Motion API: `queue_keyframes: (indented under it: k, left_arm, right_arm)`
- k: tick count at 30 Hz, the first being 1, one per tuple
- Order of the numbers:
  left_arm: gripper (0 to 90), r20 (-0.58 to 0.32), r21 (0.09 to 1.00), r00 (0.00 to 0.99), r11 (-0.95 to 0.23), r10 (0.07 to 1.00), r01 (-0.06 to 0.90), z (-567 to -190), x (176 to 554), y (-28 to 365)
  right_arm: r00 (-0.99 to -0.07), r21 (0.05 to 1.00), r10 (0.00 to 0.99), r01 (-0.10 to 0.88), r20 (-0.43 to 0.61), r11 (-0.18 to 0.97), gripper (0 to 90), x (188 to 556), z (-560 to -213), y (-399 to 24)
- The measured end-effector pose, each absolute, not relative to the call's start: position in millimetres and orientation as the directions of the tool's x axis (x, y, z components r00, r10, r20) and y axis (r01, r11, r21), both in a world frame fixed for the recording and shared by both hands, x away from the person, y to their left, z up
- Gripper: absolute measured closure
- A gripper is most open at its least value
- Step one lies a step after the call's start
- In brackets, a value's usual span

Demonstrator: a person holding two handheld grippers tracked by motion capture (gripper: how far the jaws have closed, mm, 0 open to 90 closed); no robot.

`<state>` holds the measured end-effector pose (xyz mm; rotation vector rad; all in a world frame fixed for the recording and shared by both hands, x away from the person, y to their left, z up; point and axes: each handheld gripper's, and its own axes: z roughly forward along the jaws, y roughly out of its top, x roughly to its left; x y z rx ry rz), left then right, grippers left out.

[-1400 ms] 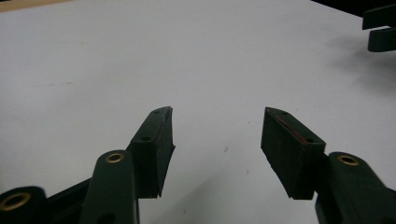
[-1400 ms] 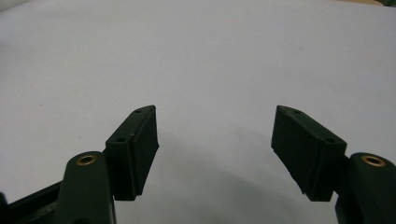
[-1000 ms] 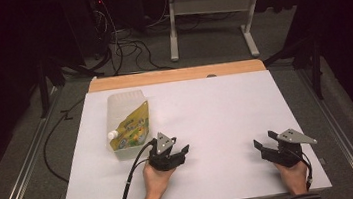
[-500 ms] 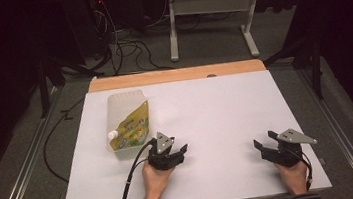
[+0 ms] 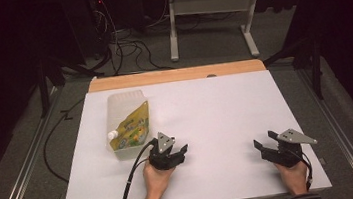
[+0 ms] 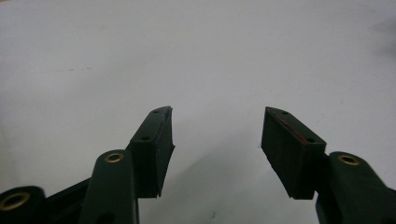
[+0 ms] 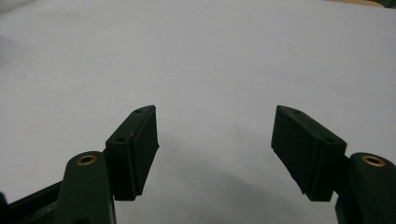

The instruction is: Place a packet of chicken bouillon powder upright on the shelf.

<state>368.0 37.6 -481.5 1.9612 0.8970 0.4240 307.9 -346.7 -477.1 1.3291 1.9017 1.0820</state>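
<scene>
Both the left gripper and right gripper stand wide and empty; the yellow spout pouch in the clear plastic tub looks soft and squishy, so grab it by its hard white cap.

hand-held grippers: 2, left hand-held gripper, right hand-held gripper | clear container: 1 | yellow pouch: 1 | table: 1

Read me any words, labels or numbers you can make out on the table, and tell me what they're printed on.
No text can be read.
Yellow-green pouch in the clear tub: its print is too small and blurred to read.
Both grippers and the white table: no writing visible.
</scene>
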Motion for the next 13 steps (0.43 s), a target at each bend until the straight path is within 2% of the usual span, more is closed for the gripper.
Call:
queue_keyframes:
  k: [13]
  left_arm:
    - [40.1, -0.060, 0.838, 0.669, -0.327, 0.741, 0.438, -482.6, 369.5, 37.0]
  right_arm:
    - [-0.337, 0.860, 0.941, 0.478, -0.009, 0.180, 31.9, 308.1, -477.3, -346.2]
